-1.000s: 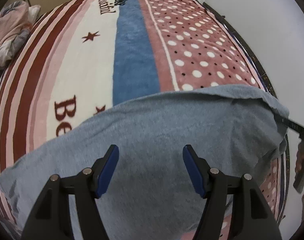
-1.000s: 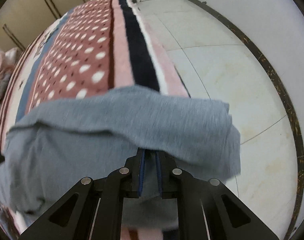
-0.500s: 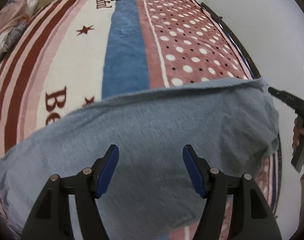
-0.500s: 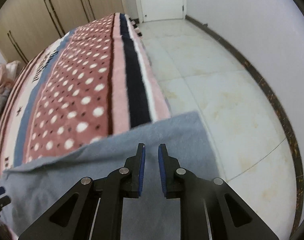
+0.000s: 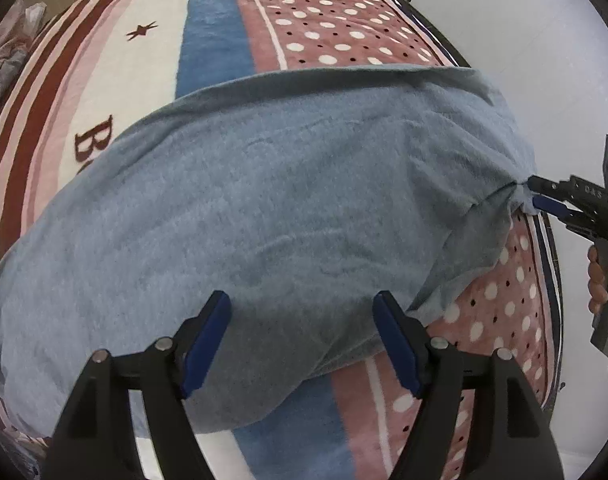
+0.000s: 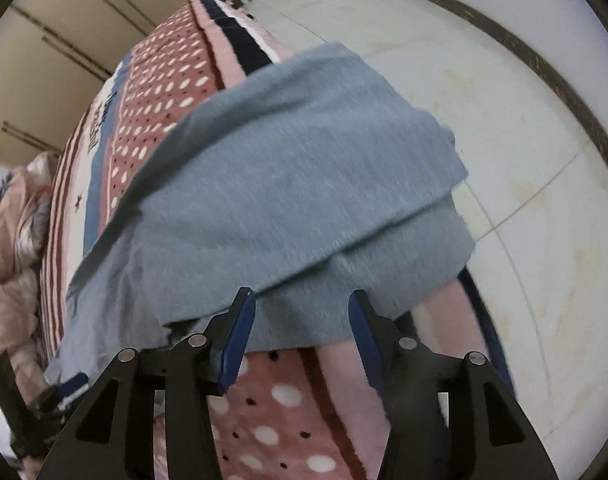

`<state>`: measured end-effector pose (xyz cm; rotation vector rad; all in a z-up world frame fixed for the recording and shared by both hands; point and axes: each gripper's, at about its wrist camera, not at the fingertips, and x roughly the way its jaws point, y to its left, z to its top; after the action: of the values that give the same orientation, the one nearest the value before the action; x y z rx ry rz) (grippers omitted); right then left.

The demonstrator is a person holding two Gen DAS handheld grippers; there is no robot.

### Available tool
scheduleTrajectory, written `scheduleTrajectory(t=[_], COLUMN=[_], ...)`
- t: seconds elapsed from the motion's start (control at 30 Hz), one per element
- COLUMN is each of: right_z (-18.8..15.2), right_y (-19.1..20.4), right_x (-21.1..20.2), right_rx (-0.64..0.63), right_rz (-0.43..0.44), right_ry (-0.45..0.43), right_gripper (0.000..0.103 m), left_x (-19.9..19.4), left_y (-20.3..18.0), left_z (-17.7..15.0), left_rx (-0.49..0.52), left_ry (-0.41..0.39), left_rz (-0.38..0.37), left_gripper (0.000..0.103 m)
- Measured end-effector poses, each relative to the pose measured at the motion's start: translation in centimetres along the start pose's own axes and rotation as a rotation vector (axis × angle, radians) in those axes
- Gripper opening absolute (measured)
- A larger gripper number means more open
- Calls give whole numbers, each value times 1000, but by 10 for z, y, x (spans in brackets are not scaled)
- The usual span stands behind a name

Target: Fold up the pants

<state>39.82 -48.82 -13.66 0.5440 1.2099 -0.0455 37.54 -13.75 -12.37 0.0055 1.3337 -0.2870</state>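
Grey pants overhang the blanket edge; both tools, left and right, are opening, gripping nothing.

Left gripper: black angular arms, blue ribbed pads on inner faces, round silver screw heads at pivots. Right gripper: same build, black linkage, blue pads, silver screws. In left wrist view, right gripper's body dark grey, small green light lit, faint white lettering on arm. Hand on its handle, no sleeve visible.
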Motion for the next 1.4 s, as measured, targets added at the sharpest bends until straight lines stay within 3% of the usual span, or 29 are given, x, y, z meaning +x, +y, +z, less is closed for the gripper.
scheduleTrajectory(t=[0.23, 0.33, 0.4, 0.5, 0.6, 0.63, 0.7, 0.73, 0.8, 1.0, 1.13, 1.17, 1.2, 1.27, 1.37, 1.4], right_z=[4, 8, 8, 10, 11, 12, 14, 14, 14, 17, 23, 24, 25, 25, 26, 27], right_y=[-5, -1, -1, 3, 2, 1, 3, 1, -3, -4, -8, -9, -9, -12, -12, -12], right_x=[13, 17, 16, 18, 22, 22, 22, 22, 20, -6, -9, -7, -3, 2, 7, 8], right_rx=[44, 33, 35, 32, 63, 73, 69, 67, 77, 83, 112, 113, 112, 114, 119, 121], right_rz=[108, 108, 119, 115, 105, 100, 80, 74, 82, 58, 101, 120, 133, 156, 199, 215], right_ry=[-45, -50, -52, -67, -81, -91, -113, -126, -144, -256, -233, -212, -189, -161, -149, -152], right_gripper=[45, 45, 45, 45, 38, 31, 16, 6, 3, 1, 3, 5, 5, 10, 29, 29], left_x=[8, 8, 7, 6, 8, 13, 21, 22, 22, 15, 12, 11, 9, 6, 6, 10], left_y=[6, 5, 4, -1, -3, -4, -5, -5, -6, -14, -23, -25, -27, -35, -55, -62], left_z=[-19, -24, -27, -29, -27, -21, -12, -9, -5, -5, 2, 4, 5, 12, 22, 26], left_rx=[21, 37, 57, 81, 71, 73, 68, 62, 71, 116, 148, 155, 158, 169, 221, 230], left_ry=[41, 59, 73, 59, 30, 29, 41, 42, 24, 33, 51, 53, 53, 26, -1, -2], left_rz=[69, 61, 32, 22, 42, 53, 60, 56, 44, 17, 13, 9, -1, -29, -36, -30], left_gripper=[71, 72, 78, 78, 78, 75, 44, 41, 27, 12, 13, 19, 37, 50, 51, 51])
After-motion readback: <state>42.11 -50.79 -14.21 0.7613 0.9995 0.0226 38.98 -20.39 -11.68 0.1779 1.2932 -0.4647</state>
